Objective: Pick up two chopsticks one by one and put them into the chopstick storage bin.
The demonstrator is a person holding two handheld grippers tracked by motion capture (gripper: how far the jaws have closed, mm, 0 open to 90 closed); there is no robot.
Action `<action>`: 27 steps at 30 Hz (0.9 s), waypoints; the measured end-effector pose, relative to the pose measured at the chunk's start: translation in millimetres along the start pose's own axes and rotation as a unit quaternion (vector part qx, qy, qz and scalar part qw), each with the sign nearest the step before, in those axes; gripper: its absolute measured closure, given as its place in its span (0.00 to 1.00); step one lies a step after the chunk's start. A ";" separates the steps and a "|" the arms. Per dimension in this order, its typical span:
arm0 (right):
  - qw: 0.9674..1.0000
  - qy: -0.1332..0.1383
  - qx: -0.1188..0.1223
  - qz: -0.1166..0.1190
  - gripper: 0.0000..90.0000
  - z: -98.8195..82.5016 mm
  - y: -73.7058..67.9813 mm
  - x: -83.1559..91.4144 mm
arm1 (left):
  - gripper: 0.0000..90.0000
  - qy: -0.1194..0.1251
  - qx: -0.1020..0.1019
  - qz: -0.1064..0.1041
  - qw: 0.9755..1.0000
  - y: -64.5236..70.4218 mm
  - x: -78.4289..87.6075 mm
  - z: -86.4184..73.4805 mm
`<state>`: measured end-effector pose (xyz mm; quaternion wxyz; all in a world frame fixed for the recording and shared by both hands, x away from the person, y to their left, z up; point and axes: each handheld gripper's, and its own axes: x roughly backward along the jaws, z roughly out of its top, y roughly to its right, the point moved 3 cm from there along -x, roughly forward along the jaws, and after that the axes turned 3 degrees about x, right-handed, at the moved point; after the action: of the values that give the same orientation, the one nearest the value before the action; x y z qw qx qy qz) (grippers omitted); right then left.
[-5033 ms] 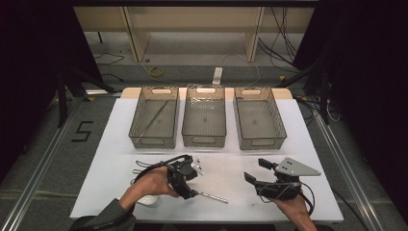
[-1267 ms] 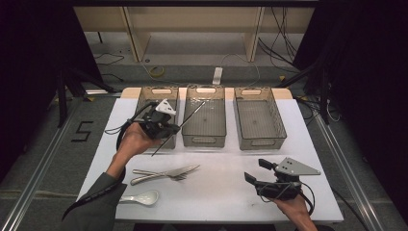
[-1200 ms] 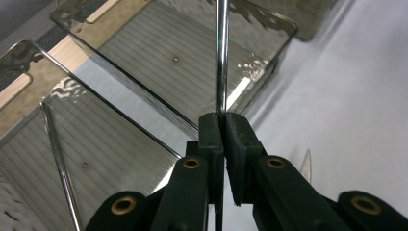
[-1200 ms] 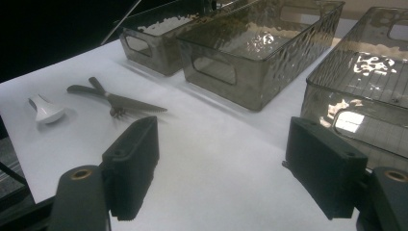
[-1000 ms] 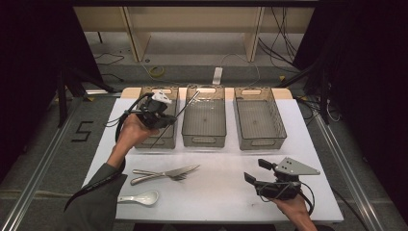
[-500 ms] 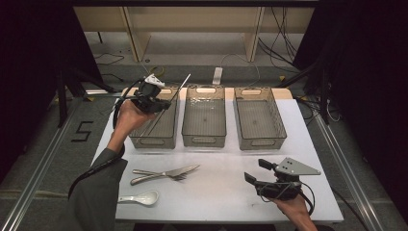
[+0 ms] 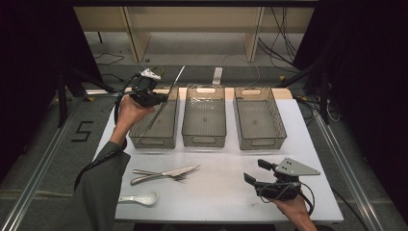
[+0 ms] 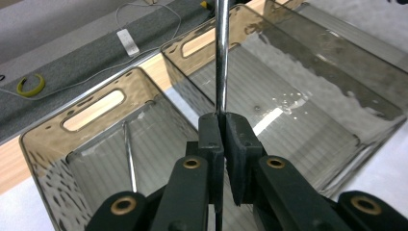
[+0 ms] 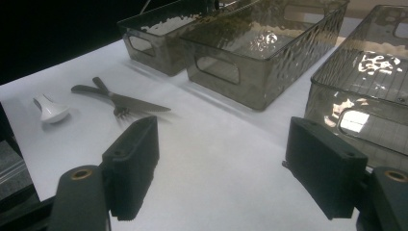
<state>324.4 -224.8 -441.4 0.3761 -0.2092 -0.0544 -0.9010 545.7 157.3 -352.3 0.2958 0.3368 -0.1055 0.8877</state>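
The left hand-held gripper (image 8: 222, 126) is clamped on a metal chopstick (image 8: 221, 53) above the left bin (image 7: 155, 120) at the worktop's far-left corner; one chopstick already lies inside. Knife (image 7: 169, 173), fork (image 7: 175, 176) and spoon (image 7: 139, 198) wait near the front edge. The right hand-held gripper (image 9: 223, 168) rests with jaws apart.

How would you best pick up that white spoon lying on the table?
The white spoon lies flat, bowl to the right and short handle to the left. Probably best to come straight down from above and pinch the narrow handle across its width, since the rounded bowl would slip.
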 end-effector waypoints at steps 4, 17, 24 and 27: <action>1.000 0.000 -0.001 0.001 0.31 -0.1 -0.4 -0.5 | 0.95 -0.004 0.011 0.005 1.000 -7.1 -5.3 -6.7; 1.000 -0.001 -0.001 -0.001 0.31 -0.3 -0.3 -0.3 | 0.94 -0.012 0.040 0.020 0.999 -24.3 -13.5 -29.1; 1.000 -0.001 0.002 -0.002 0.31 -0.2 -1.5 -0.8 | 0.94 -0.022 0.040 0.031 0.998 -28.6 -16.3 -35.9; 1.000 -0.001 0.001 -0.002 0.31 -0.4 -0.7 -0.4 | 0.94 -0.020 0.042 0.034 0.998 -30.3 -16.6 -38.4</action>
<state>324.0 -224.1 -441.9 0.3745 -0.2097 -0.0558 -0.9015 553.2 189.0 -392.4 0.2492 0.3628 -0.0858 0.8938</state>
